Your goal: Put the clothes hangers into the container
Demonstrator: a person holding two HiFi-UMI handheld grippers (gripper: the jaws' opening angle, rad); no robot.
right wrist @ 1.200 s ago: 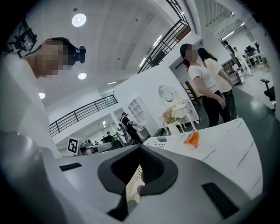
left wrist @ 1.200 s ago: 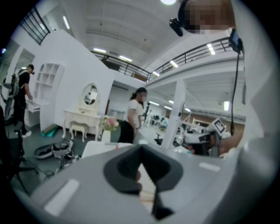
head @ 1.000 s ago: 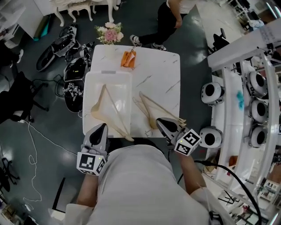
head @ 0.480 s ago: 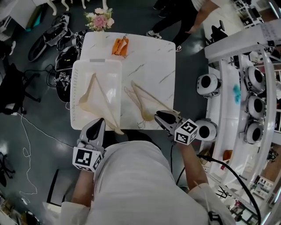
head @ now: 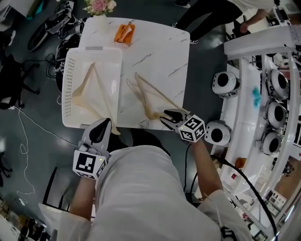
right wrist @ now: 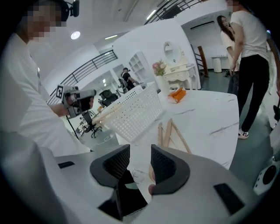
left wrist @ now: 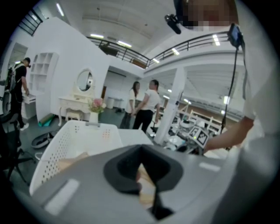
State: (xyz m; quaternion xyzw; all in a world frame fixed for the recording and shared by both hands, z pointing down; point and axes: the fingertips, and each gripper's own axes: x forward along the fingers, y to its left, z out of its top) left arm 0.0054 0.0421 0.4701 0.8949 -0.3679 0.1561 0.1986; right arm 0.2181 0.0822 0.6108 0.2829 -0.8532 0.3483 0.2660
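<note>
Three wooden hangers are to be seen: one hanger [head: 81, 100] lies inside the white perforated basket [head: 68, 70], with one arm reaching over the near rim, and two hangers [head: 160, 92] lie together on the marble table [head: 160, 52], just beside the basket on its right. The right gripper [head: 165, 117] is held at the near edge of the table on a bare, almost straight forearm [head: 204, 164]. It points forward and clearly downward, at the near end of these two hangers. Its jaws have just been opening and now stand moderately apart. In the gap the right gripper view shows a thin wire hook [right wrist: 133, 175] and a rounded piece of wood close to one pad, but the pads do not press on them. The left gripper [head: 106, 122] is held on a bent arm at the near rim of the basket and is tilted only a little downward. Its jaws are together and hold nothing, and the end of the hanger in the basket is just beside its tip. An orange object [head: 124, 33] and flowers [head: 99, 5] are at the far edge.
</note>
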